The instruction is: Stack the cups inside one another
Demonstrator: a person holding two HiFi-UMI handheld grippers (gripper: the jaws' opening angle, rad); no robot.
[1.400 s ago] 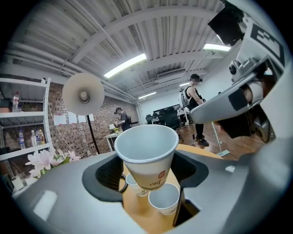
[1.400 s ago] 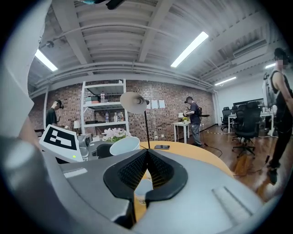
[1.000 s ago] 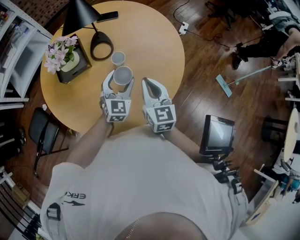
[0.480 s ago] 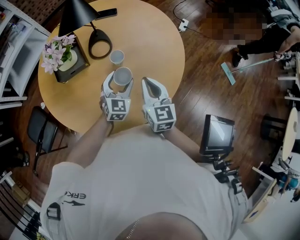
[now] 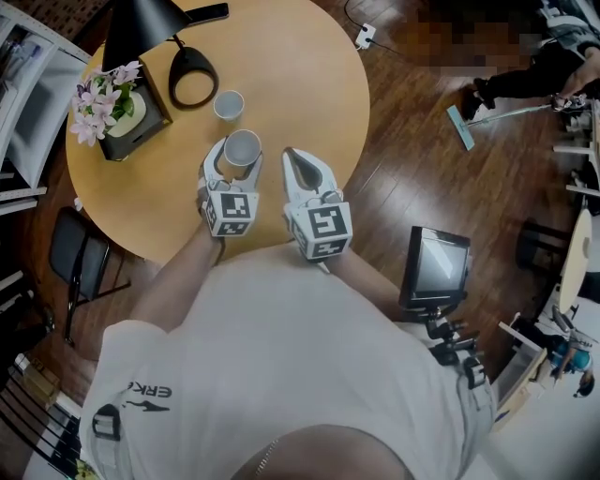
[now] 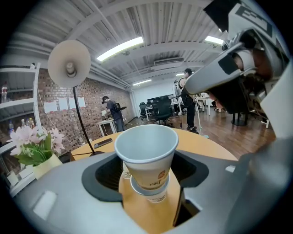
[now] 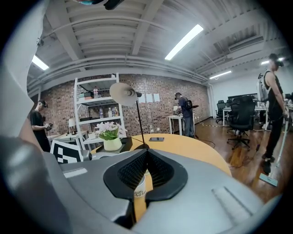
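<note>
Both forearms reach forward from the person's torso, side by side over the near edge of the round wooden table, with each gripper's marker cube facing up toward the head camera. Both grippers point away from the body and are tipped slightly downward. The left gripper has its jaws spread wide and closed on a paper cup. The cup stands upright, mouth up, with the black pads against its two sides just below the rim. A second cup stands upright on the table just beyond it, toward the lamp base. In the left gripper view the carried cup's bottom lines up over the second cup's rim; whether the two touch I cannot tell. In the head view they read as apart. The right gripper sits just beside the left one, jaws pressed together with nothing between them, hovering over bare tabletop. A flower pot stands at the table's far left and a phone lies at the far edge.
</note>
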